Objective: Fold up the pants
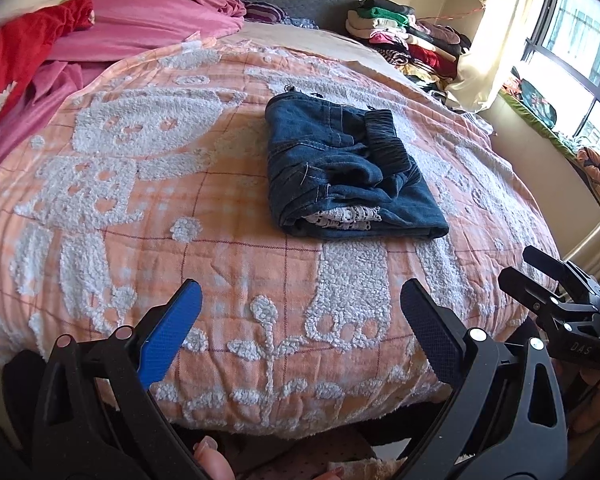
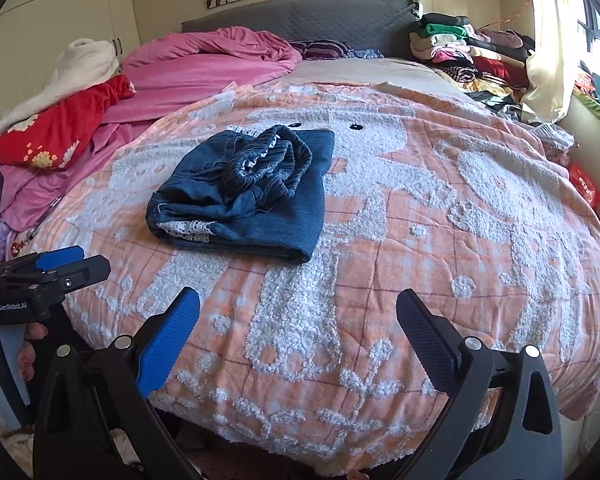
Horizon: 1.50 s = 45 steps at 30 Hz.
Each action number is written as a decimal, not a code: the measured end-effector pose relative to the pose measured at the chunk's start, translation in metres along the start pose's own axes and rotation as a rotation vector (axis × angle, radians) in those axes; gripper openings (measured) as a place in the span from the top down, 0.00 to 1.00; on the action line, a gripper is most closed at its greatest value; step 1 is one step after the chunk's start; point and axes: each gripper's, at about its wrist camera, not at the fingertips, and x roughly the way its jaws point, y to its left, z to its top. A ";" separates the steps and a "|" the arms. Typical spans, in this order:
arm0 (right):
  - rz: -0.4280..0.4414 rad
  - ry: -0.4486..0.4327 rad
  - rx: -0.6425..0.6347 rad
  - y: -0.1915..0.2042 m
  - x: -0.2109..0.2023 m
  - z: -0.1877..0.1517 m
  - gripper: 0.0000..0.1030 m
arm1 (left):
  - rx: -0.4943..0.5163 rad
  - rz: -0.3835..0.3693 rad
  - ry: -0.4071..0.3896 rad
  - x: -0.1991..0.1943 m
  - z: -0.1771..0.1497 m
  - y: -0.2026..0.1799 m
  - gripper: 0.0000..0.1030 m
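Item: one pair of denim pants [image 1: 352,168], lying as a compact squarish bundle on the orange-and-white quilt [image 1: 148,208], about mid-bed, well apart from both tools. We note the elastic waistband bunched on top and a strip of white lace showing at the near folded edge; the top layer sits lumpy rather than flat. Left gripper [image 1: 300,332]: fingers spread wide, holding nothing, poised over the near edge of the bed. Right gripper [image 2: 298,336]: likewise spread wide and empty, at the same near edge, to the right of its partner. Surroundings: pink bedding [image 2: 204,64] and a red garment [image 2: 60,128] at far left, a stack of folded clothes [image 2: 468,52] at far right. We judge the folding essentially complete, with both tools drawn clear of the bundle. Any next move, in our view, would call only for reaching forward to press the waistband flat or square the edges.
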 end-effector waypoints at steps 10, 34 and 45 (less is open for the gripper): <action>-0.002 -0.008 0.001 0.001 -0.003 0.001 0.05 | -0.003 0.001 -0.004 -0.001 0.001 0.001 0.09; -0.012 -0.011 0.012 0.002 -0.007 0.001 0.05 | -0.011 0.017 0.002 -0.007 0.002 0.005 0.09; -0.016 -0.013 0.014 0.002 -0.008 0.001 0.05 | -0.014 0.021 0.007 -0.007 0.001 0.004 0.09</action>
